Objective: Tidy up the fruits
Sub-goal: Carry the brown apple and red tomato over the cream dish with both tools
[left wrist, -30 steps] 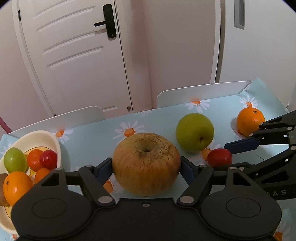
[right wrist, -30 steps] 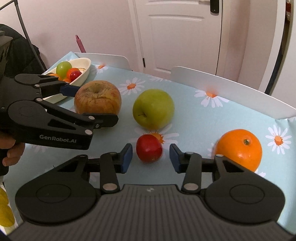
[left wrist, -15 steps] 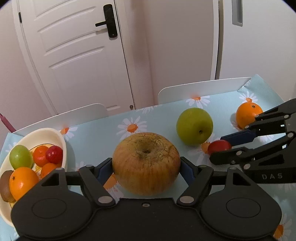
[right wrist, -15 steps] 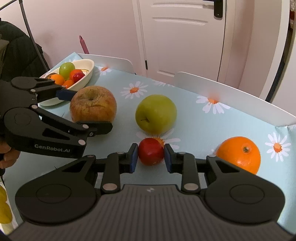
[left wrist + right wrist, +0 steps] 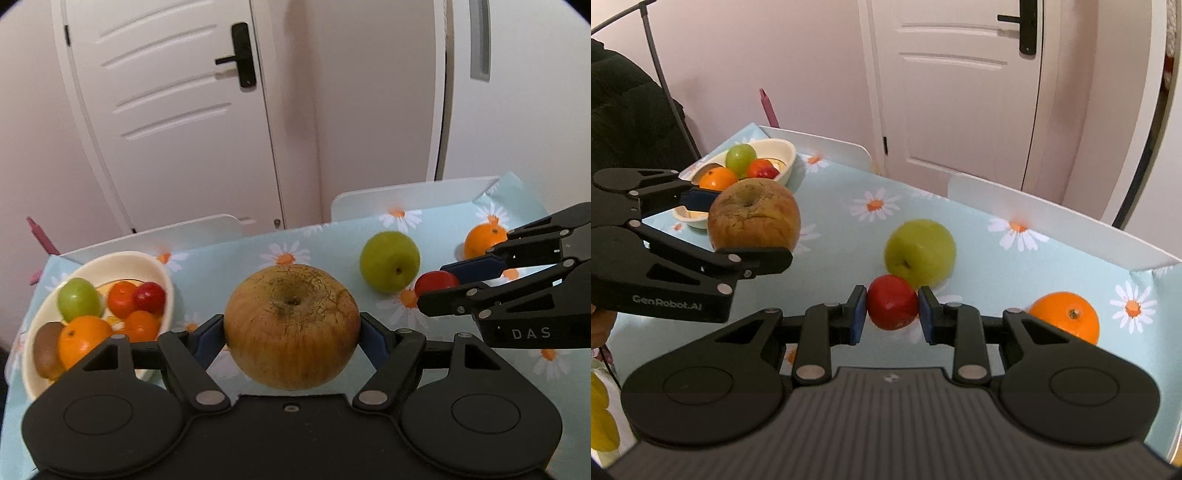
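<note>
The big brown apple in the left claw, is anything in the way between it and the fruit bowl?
Nothing visible. The brown apple has only bare tablecloth between it and the bowl; the bowl already holds several fruits.

Both tools are matte black plastic. The left gripper [image 5: 291, 334] has angular linkage arms with silver rivets, blue pads [image 5: 205, 338] on the fingers, and two round discs on a wide base; its side reads "GenRobot.AI" in pale letters. The right gripper [image 5: 892, 314] matches it, with blue pads [image 5: 857, 315], a ribbed grey top, and "DAS" lettering. A dark sleeve [image 5: 624, 122] shows behind.
</note>
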